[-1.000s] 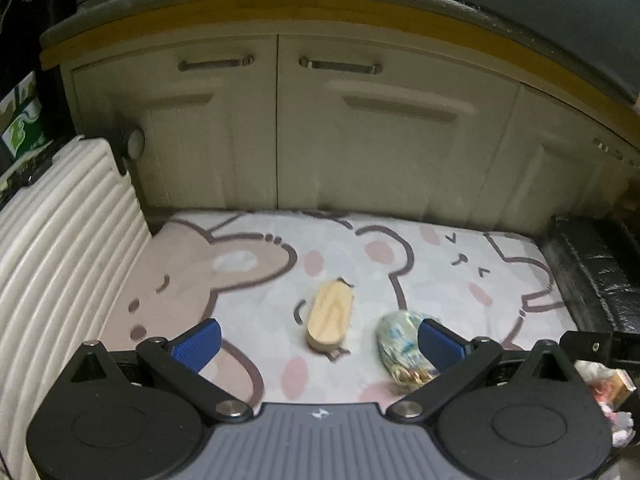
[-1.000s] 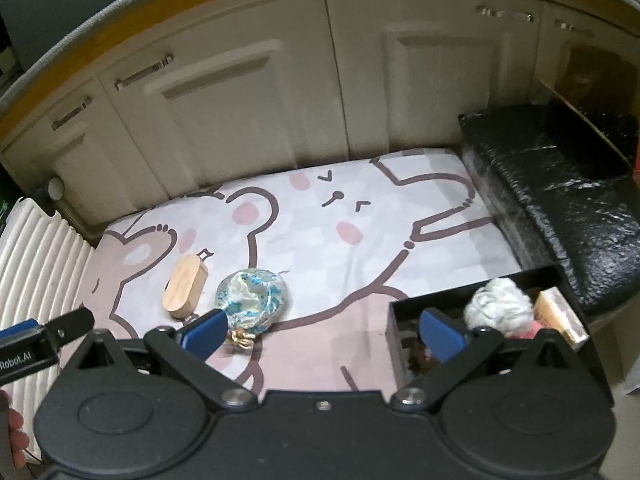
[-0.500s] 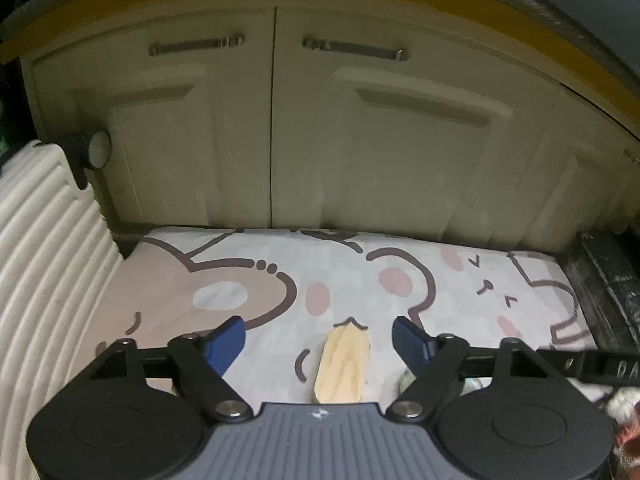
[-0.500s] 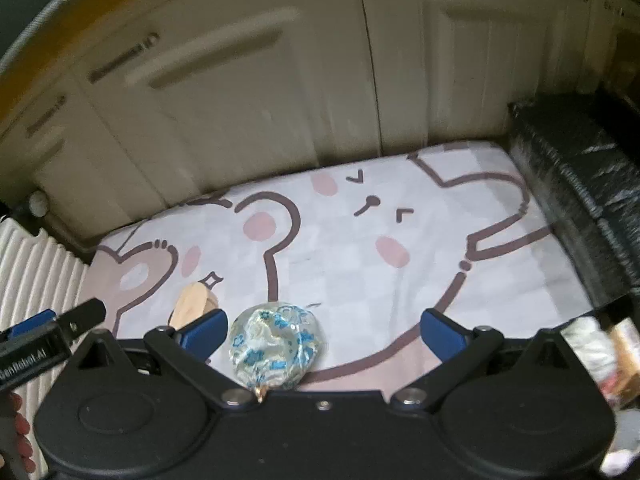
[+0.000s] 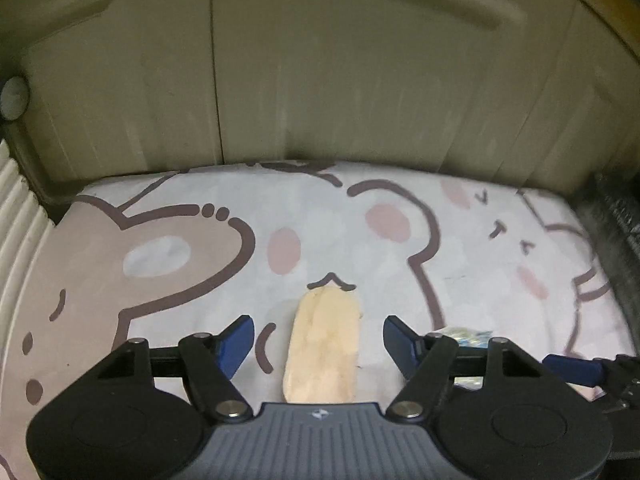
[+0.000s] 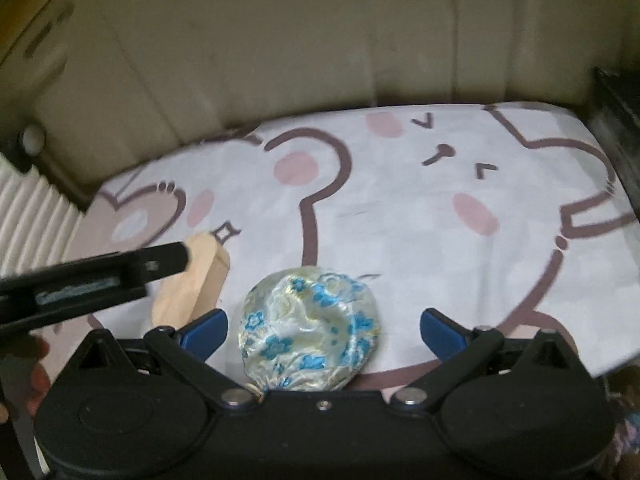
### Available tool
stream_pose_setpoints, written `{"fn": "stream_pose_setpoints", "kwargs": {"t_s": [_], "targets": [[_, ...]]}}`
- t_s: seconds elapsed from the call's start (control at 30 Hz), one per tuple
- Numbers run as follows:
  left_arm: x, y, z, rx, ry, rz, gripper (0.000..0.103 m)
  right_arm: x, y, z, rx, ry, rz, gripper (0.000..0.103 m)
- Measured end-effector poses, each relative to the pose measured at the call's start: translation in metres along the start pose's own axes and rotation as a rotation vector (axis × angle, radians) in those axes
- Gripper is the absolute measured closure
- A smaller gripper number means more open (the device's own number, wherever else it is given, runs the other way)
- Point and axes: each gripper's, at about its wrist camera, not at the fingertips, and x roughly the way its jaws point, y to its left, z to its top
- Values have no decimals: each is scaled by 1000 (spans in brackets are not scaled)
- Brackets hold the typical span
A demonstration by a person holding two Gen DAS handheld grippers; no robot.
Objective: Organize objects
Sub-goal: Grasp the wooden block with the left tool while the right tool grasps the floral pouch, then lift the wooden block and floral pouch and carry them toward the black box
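**Handling notes: wooden block and foil-wrapped ball**

Location. Wooden block (image 5: 324, 344) flat on the printed mat (image 5: 360, 208), long axis pointing away from the camera, centred between the fingers of the left gripper (image 5: 318, 338). Foil-wrapped ball (image 6: 310, 326) on the same mat, just beside the block on its right, nearer the left finger of the right gripper (image 6: 322, 328) than the right one.

Gripper state. Left gripper: jaws closing, block between them, a clear strip of mat visible on both sides, so no pad contact yet. Right gripper: jaws wide, ball between them, both blue pads (image 6: 202, 326) apart from the wrapper.

Block, expected handling. Rigid and probably light, with smooth rounded ends (likely to slide on a shallow pinch). Best taken across the two long flat sides near mid-length, pads square to the faces; a hold near either rounded end likely to let it twist out.

Ball, expected handling. Crinkled foil with blue flower print, apparently thin and soft. Light, easily dented, surface probably slick. Best taken across the widest part with a gentle squeeze, only enough to stop slipping. Contents not visible, hence firmness underneath not determinable. Off-centre position likely to push the ball sideways on closing unless corrected first.
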Motion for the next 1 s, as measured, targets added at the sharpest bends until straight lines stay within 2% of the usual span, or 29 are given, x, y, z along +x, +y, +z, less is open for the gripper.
{"fn": "stream_pose_setpoints", "kwargs": {"t_s": [0.23,0.6,0.63,0.67,0.73,0.87,1.0], "targets": [[22,4,0,-25,54,-7,39,21,14,-8,-57,34,-11,0],[40,-1,-2,-25,83,-8,42,36,11,-7,-54,47,-44,0],[41,-2,-2,-14,86,-4,47,36,11,-7,-60,48,-44,0],[41,-5,-1,7,90,8,53,36,12,-7,-79,53,-49,1],[41,-7,-1,22,96,9,57,36,14,-8,-121,58,-59,6],[38,-7,-1,19,114,10,58,33,15,-8,-185,56,-53,19],[28,-4,-1,-38,129,-1,58,27,14,-8,-200,60,-63,19]]}}
